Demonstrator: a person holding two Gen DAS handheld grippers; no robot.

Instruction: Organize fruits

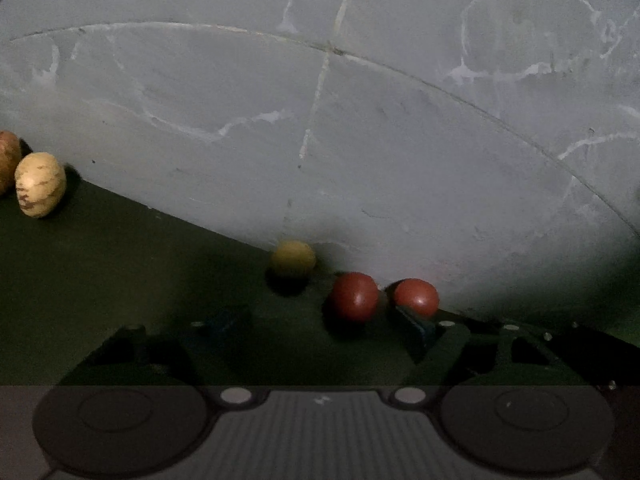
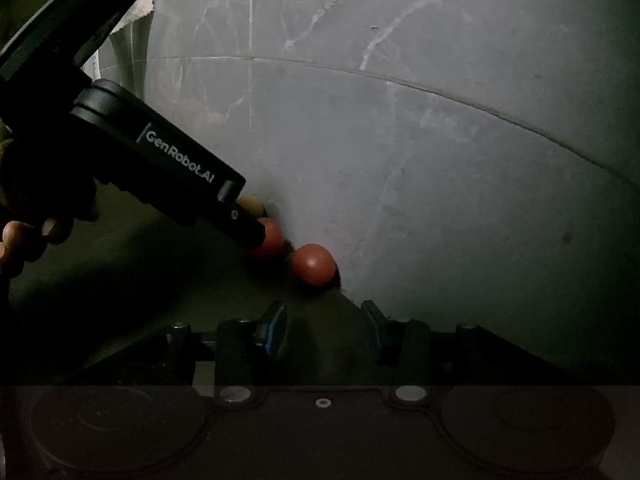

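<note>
Two round red fruits lie on a dark green mat where it meets a grey tiled surface. In the left wrist view one red fruit (image 1: pixel 354 296) sits between the fingers of my left gripper (image 1: pixel 322 324), close to the right finger (image 1: pixel 416 330) and well away from the left one; the pads do not press it. The other red fruit (image 1: pixel 416 296) lies just beyond that right finger. A small yellow fruit (image 1: pixel 294 258) rests farther left. In the right wrist view my right gripper (image 2: pixel 326 326) is open and empty, just short of a red fruit (image 2: pixel 314 264). The left gripper's black body (image 2: pixel 172 160) covers part of the second red fruit (image 2: pixel 272 238).
A pale streaked fruit (image 1: pixel 40 184) and a brownish one (image 1: pixel 8 164) sit at the mat's far left. The grey marbled tiles (image 1: pixel 360 120) border the mat (image 1: pixel 120 280). A person's hand (image 2: pixel 20 240) holds the left gripper; a white cloth (image 2: pixel 138 0) hangs top left.
</note>
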